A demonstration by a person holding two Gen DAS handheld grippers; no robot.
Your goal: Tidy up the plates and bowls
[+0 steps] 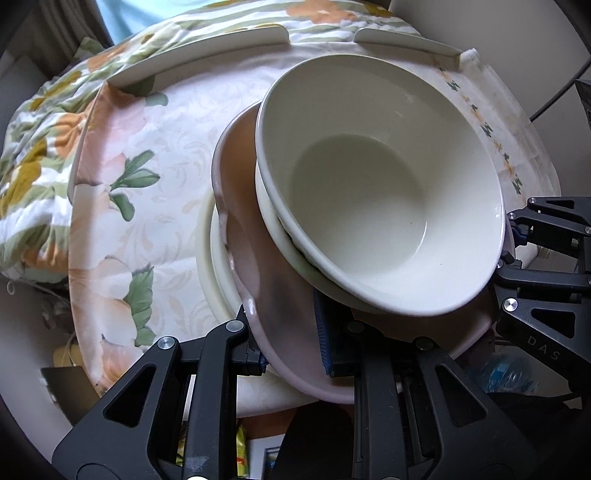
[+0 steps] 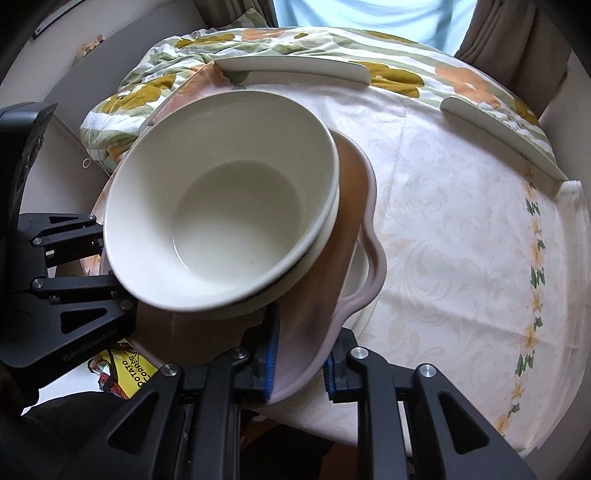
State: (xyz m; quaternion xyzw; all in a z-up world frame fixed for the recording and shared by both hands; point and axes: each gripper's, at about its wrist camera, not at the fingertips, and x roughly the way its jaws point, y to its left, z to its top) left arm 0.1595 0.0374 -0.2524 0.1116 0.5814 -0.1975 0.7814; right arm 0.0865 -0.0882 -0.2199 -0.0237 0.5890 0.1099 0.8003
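Note:
Two nested cream bowls (image 1: 369, 184) (image 2: 229, 206) stand on a pink wavy-rimmed plate (image 1: 258, 266) (image 2: 347, 221). My left gripper (image 1: 291, 350) is shut on the near rim of this pink plate. My right gripper (image 2: 303, 363) is shut on the rim at the opposite side and shows in the left wrist view as right gripper (image 1: 517, 251). The left gripper (image 2: 110, 273) appears at the left of the right wrist view. Under the pink plate a white plate (image 1: 218, 266) (image 2: 360, 280) lies on the table. Whether the two plates touch I cannot tell.
The round table wears a floral cloth (image 1: 147, 184) (image 2: 461, 240). Curved cream rim pieces (image 1: 207, 48) (image 2: 295, 70) stand along its far edge. A flowered quilt (image 1: 37, 147) lies beyond. A person in a light blue top (image 2: 369, 14) stands at the far side. A water bottle (image 1: 506, 373) lies below.

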